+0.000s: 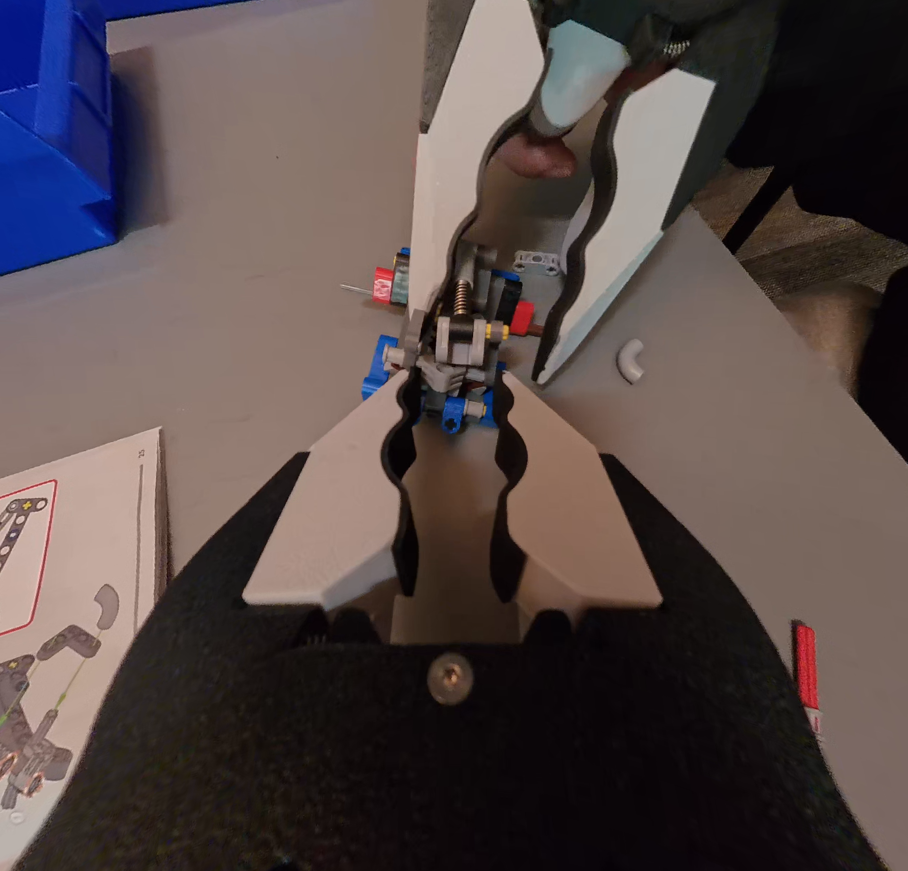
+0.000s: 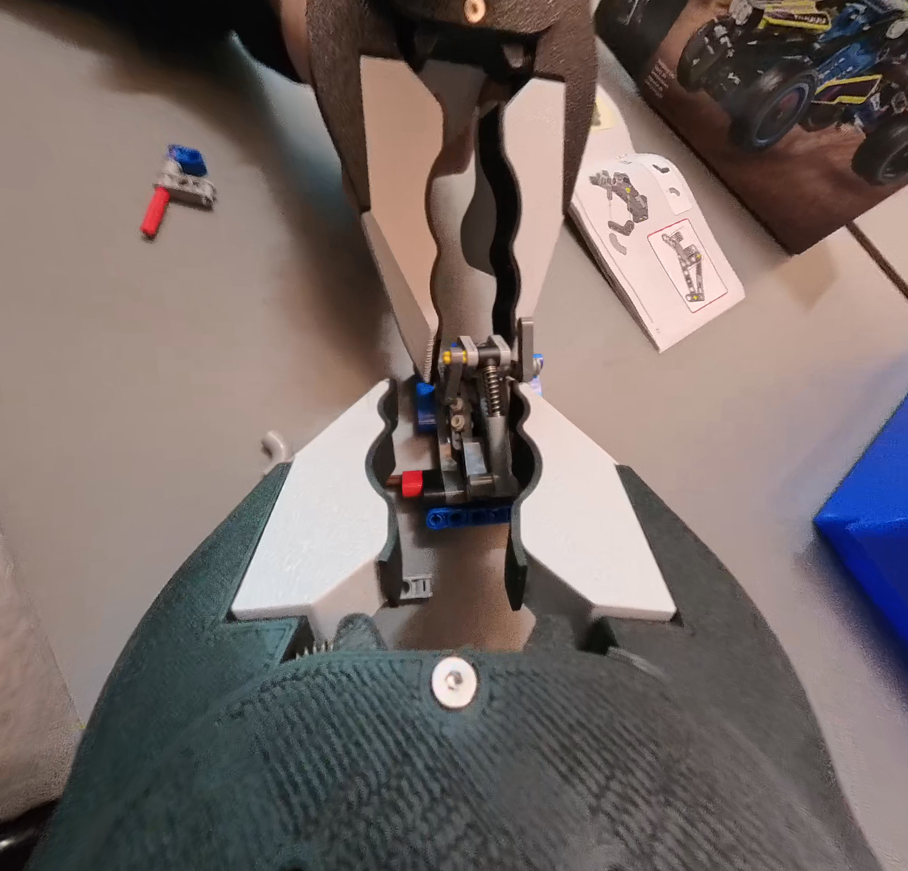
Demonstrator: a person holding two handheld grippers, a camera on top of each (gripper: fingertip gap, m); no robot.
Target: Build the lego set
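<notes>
Two grippers are clamped on one brick model (image 1: 457, 351) from opposite ends above the table (image 1: 245, 258): left gripper (image 1: 454, 395), right gripper (image 2: 452, 430). Uneven pulling could pop pieces apart.

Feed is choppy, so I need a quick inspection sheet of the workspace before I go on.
Surface: grey table, matt, no spills seen.
Job's things: brick model with a spring, between both grippers; open instruction booklet.
Clutter: loose curved grey piece; small red, grey and blue sub-assembly.
Grippers: left hand-held gripper closed on the model's near end; right hand-held gripper straddles the other end, contact unclear.
Cables: nothing seen.
Surroundings: blue bins; kit box with a picture of a buggy.
</notes>
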